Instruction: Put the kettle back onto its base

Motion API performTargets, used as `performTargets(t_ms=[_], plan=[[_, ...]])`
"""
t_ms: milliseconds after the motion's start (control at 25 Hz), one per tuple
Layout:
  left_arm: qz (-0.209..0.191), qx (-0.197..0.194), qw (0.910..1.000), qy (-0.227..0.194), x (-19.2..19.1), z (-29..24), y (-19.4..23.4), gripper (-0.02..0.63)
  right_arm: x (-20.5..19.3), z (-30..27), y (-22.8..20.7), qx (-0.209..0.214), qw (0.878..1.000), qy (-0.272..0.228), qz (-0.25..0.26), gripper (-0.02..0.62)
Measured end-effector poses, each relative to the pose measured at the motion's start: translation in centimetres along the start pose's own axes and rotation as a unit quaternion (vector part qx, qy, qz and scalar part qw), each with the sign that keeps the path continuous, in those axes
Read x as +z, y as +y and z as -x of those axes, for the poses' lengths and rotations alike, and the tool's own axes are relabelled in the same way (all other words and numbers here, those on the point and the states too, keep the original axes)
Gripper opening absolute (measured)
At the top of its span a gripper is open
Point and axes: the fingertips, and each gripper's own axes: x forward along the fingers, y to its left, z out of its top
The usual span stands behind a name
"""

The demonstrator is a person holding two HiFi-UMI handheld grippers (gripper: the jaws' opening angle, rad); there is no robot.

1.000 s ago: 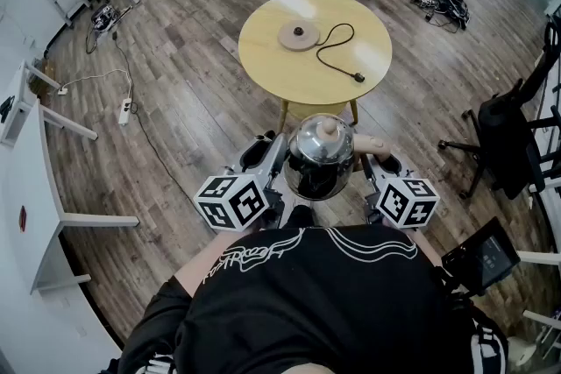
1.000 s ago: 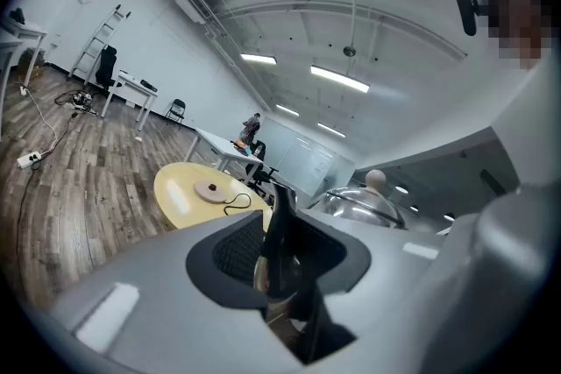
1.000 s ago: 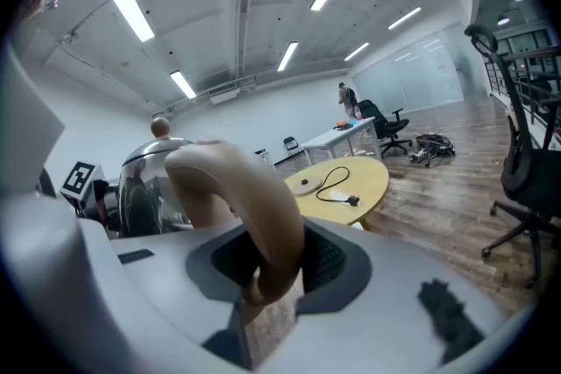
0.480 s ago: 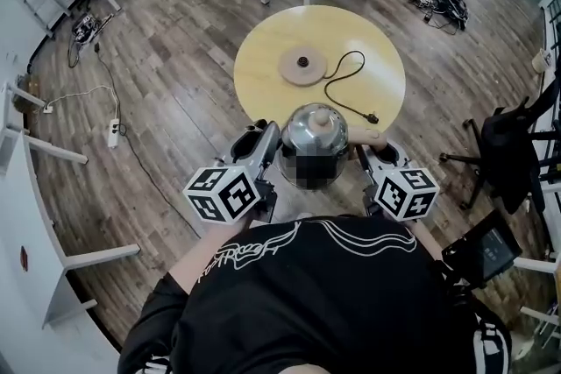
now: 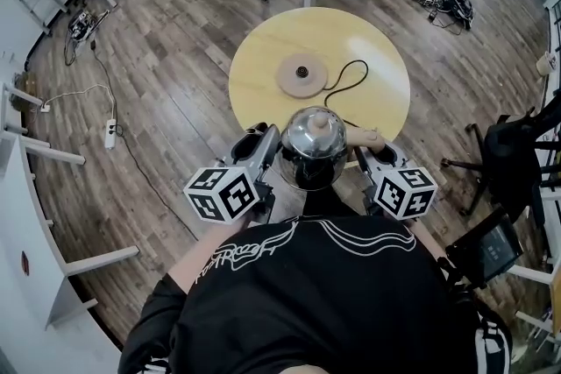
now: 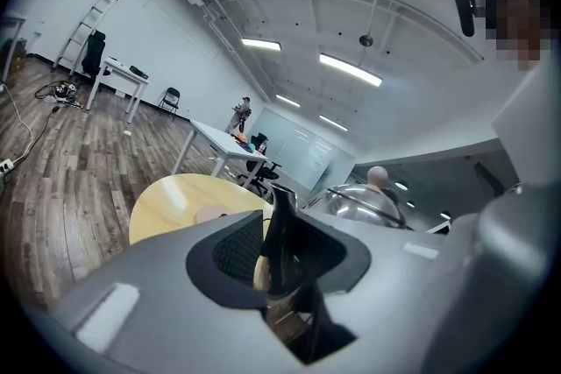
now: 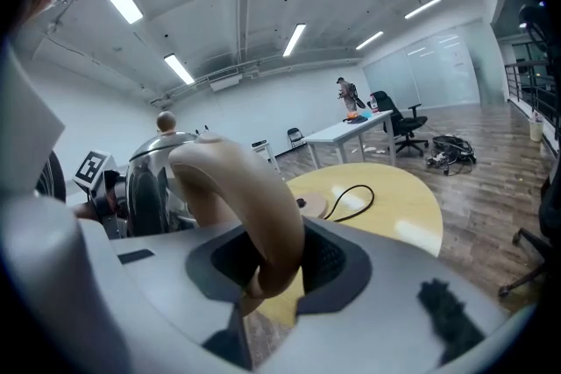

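The kettle hangs in the air between the two grippers, close in front of the person's chest and over the near rim of the round yellow table. Its base lies flat near the middle of that table, well apart from the kettle, with a black cord looping off its right side. From the head view the kettle is mostly a shiny dome with a tan lid knob, and the left gripper and right gripper press in from either side; how each takes hold does not show there. The right gripper view settles its side: the curved tan handle runs down through the right gripper, whose jaws are closed tight on it, and the steel body stands just to the left, with the base and cord on the table beyond. The left gripper view shows the other side: a dark, narrow spout stands upright in the left gripper, the jaws drawn in against it, with the dome rising to the right and the table lying low beyond.
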Motion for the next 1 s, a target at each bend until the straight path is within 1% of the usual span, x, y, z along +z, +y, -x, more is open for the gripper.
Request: performTargets(t_ms=[160,360,520,720,1000], plan=[[0.004,0.012,0.9999,0.008,0.3,-2.5,1.9,0.100,0.7,-3.0,-1.7,0.012,1.000,0.013,0.012,0.107],[0.007,0.022,0.9996,0.015,1.9,-6.2,4.0,0.098,2.4,-7.0,-3.6,0.027,0.999,0.032,0.017,0.107],[0.004,0.026,0.9995,0.015,3.0,-8.9,5.3,0.098,3.8,-9.9,-5.4,0.032,0.998,0.039,0.029,0.107],[-0.013,0.026,0.9994,0.019,4.5,-12.3,6.8,0.097,5.3,-13.6,-7.6,0.036,0.997,0.042,0.044,0.107],[-0.035,0.020,0.9991,0.012,6.8,-16.1,9.7,0.097,7.1,-18.4,-9.2,0.045,0.996,0.039,0.061,0.107]])
